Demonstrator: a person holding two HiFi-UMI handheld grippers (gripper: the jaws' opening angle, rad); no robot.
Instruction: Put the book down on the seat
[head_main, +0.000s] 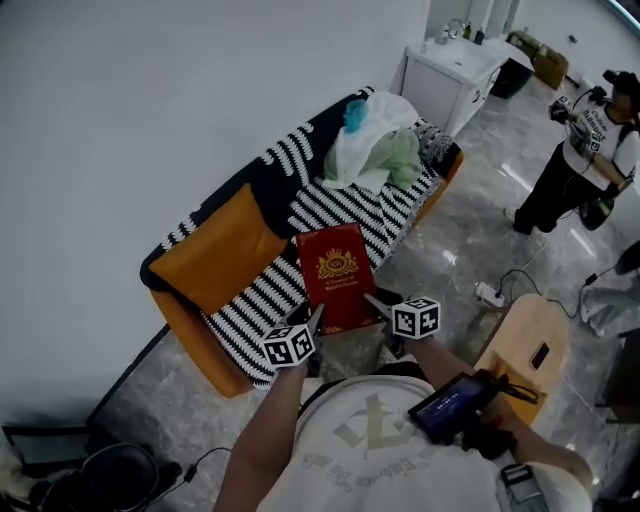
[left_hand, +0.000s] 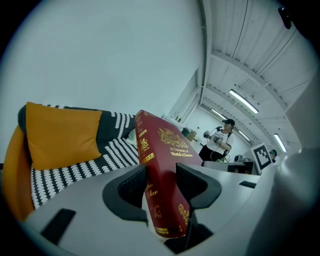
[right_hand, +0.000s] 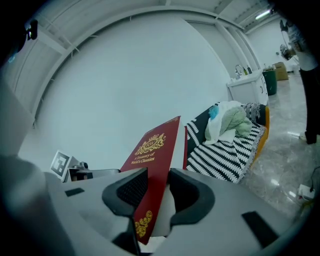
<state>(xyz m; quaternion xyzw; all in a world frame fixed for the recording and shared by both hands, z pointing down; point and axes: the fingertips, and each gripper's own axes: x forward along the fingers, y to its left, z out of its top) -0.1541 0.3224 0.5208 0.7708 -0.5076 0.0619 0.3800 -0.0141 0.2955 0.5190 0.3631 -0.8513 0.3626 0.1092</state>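
In the head view, the left gripper (head_main: 316, 318) and the right gripper (head_main: 376, 300) are each gripping a near corner of the red book (head_main: 337, 275). They are holding it flat above the striped seat (head_main: 262, 292), between the orange cushion (head_main: 214, 250) on the left and the heap of clothes (head_main: 378, 150) far to the right.

In the left gripper view, both jaws are pressing on the book's spine end.

In the right gripper view, the jaws are pinching the cover's edge.

Since only the near end is being held, the far end may sag or the cover may splay open. If one gripper lets go first, the book could twist. It could then slide off the seat's near edge or land slanted against the cushion.
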